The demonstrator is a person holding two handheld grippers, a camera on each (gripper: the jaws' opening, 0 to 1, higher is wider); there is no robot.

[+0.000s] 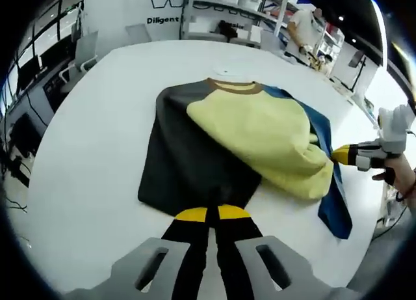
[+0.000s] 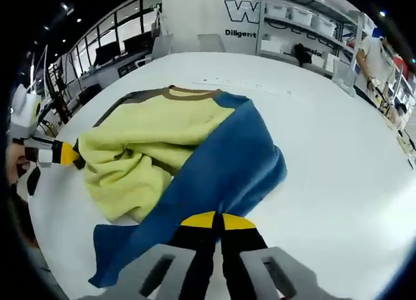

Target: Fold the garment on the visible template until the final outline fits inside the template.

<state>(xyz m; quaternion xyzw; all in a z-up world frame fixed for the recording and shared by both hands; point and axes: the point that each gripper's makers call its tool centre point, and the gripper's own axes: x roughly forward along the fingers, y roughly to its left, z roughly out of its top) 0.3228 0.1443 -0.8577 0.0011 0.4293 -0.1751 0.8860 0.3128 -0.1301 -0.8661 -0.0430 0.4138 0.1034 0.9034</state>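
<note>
A colour-blocked sweatshirt (image 1: 260, 127) lies on the white table (image 1: 97, 150), brown collar at the far side. It has a dark grey part (image 1: 188, 163), a yellow part bunched over the middle, and a blue part (image 1: 335, 202). My left gripper (image 1: 211, 213) is shut at the near edge of the dark grey part. It also appears at the left of the right gripper view as the left gripper (image 2: 68, 153), against the yellow fabric (image 2: 136, 150). My right gripper (image 2: 218, 220) is shut on the edge of the blue part (image 2: 227, 163). From the left gripper view, the right gripper (image 1: 341, 155) sits where yellow meets blue.
The table's curved edge (image 1: 45, 150) runs close on the left of the left gripper view. Bare tabletop (image 2: 338, 157) lies beside the blue part. Shelving (image 2: 292, 20), chairs (image 1: 84, 53) and a standing person (image 1: 302, 27) are beyond the table. A hand (image 1: 403, 179) holds the right gripper.
</note>
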